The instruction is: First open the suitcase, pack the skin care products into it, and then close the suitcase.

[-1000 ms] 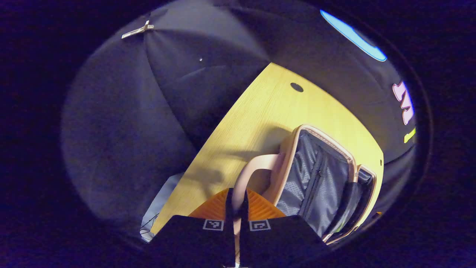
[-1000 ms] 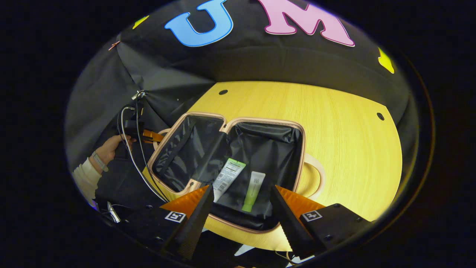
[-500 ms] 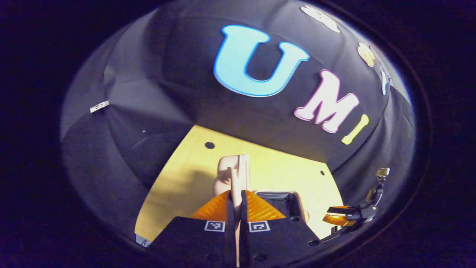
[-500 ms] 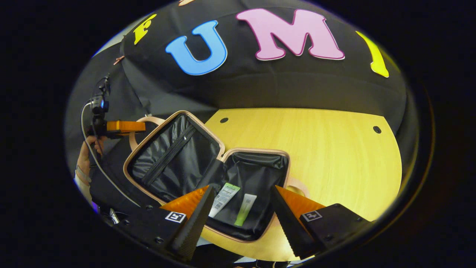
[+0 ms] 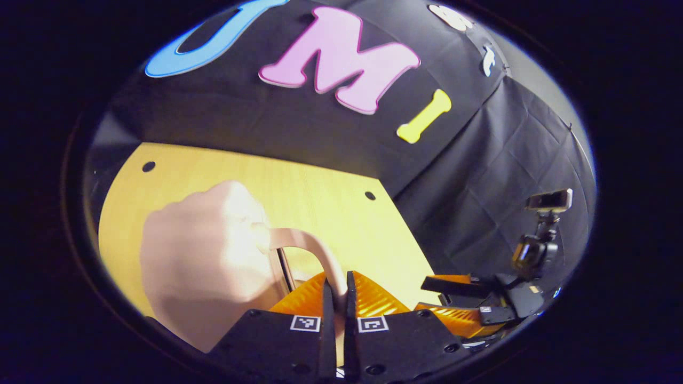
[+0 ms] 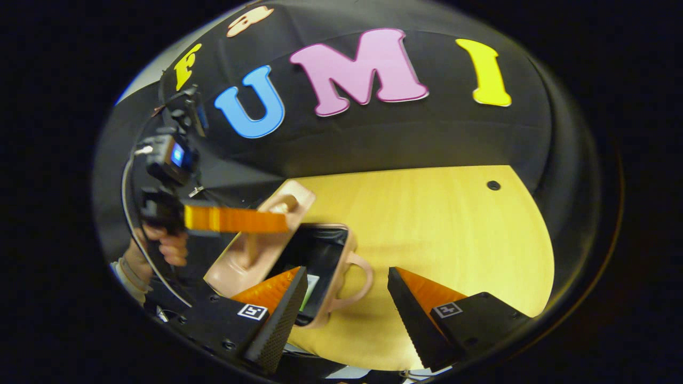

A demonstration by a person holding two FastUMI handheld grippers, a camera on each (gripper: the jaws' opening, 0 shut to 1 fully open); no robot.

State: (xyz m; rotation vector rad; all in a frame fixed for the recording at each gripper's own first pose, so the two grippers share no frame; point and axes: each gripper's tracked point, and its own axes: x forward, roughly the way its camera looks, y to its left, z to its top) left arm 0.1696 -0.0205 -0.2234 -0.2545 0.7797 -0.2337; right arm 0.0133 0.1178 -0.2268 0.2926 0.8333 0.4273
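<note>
The pink suitcase's lid [image 6: 255,242] stands tilted over its black-lined base [image 6: 320,250], leaving it partly open. My left gripper [image 5: 339,285] is shut on the lid's pink handle [image 5: 307,246], with the lid's outer shell [image 5: 203,261] close on its left. In the right gripper view the left gripper [image 6: 235,219] reaches in from the left, held by a hand [image 6: 166,246]. A white and green tube [image 6: 309,285] shows inside the base. My right gripper [image 6: 347,285] is open and hovers in front of the base's handle [image 6: 356,282], holding nothing.
The suitcase rests at the left part of a yellow wooden table [image 6: 453,240] with small round holes [image 6: 493,185]. The right gripper [image 5: 459,296] sits off the table's right edge in the left gripper view, beside the black cloth wall.
My left gripper, still on the handle, has swung the lid up from lying flat and over toward the base. The tubes inside are now mostly covered. The right gripper stays open.
</note>
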